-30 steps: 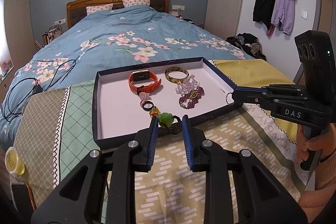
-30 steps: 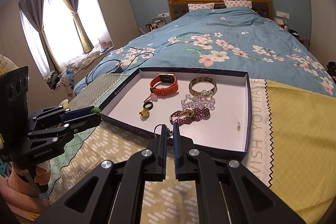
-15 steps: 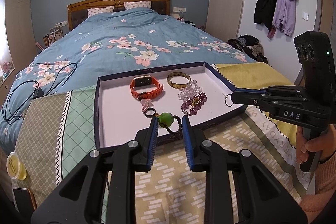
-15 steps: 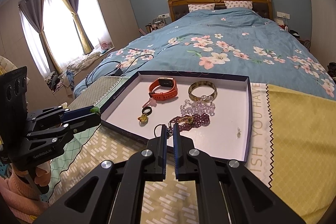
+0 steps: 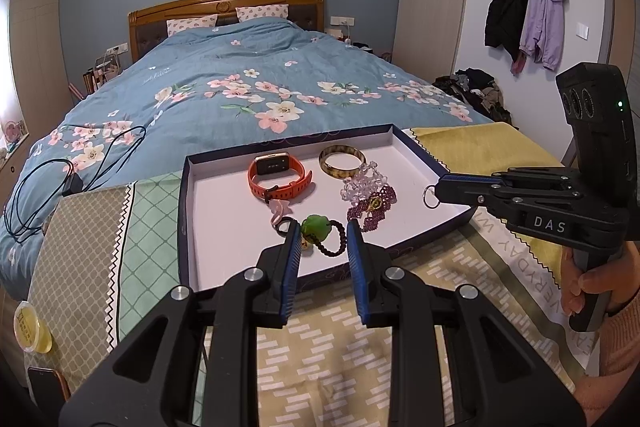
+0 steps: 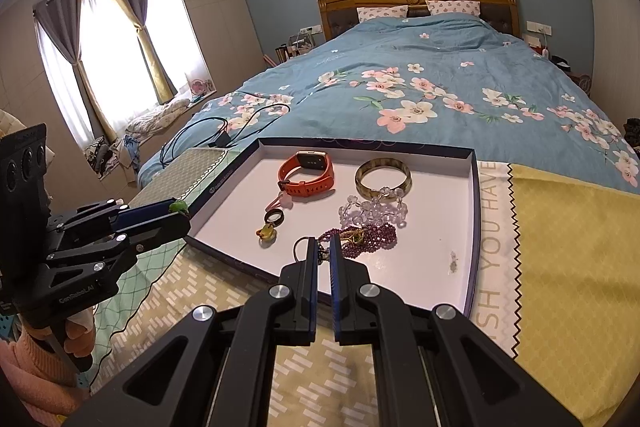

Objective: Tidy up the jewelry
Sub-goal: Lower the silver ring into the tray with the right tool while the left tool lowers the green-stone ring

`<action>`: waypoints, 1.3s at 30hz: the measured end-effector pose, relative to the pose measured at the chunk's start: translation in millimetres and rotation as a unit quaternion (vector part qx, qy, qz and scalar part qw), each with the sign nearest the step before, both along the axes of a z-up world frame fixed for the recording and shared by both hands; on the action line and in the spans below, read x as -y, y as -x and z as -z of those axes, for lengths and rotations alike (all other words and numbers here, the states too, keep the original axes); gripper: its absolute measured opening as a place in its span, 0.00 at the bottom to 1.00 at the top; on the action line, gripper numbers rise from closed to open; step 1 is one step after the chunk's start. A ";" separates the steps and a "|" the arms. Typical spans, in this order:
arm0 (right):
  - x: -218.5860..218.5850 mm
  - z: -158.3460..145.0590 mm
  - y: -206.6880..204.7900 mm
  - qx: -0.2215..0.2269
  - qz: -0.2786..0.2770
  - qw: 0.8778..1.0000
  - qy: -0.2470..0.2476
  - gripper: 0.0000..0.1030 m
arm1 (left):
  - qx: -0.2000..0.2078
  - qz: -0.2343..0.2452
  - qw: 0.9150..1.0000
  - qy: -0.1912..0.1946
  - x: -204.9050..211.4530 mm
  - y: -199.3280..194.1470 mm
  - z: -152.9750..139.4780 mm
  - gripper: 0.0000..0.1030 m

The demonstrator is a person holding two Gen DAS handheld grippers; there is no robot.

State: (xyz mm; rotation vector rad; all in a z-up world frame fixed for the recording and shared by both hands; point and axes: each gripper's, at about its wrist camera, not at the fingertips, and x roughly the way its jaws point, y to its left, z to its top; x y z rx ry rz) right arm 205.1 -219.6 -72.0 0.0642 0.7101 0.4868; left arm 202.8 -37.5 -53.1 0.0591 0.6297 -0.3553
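Bed (image 5: 240, 95) behind tray (image 5: 188, 227); left tool (image 5: 320, 239) gripping green-beaded bracelet (image 5: 324, 233), right tool (image 6: 323, 253) pinching ring (image 5: 430, 195)

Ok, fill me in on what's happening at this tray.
A person is sorting jewelry into a shallow tray on the bed. The left gripper holds a black beaded bracelet with a green charm over the tray's near edge. The right gripper is shut on a small metal ring.
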 end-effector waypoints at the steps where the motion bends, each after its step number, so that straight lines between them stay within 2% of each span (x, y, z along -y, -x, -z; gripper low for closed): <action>1: 0.1 0.1 -0.1 0.000 0.000 1.000 0.000 0.04 | 0.000 0.000 1.000 0.000 0.2 -0.6 -0.3 0.23; 14: -0.1 7.5 -17.8 -0.013 0.004 1.000 -0.002 0.04 | 0.001 -0.005 1.000 -0.002 0.8 -15.4 -1.0 0.23; 39: -0.6 23.7 -44.6 -0.046 0.014 0.999 -0.001 0.04 | -0.026 -0.018 1.000 -0.005 1.2 -41.7 18.2 0.23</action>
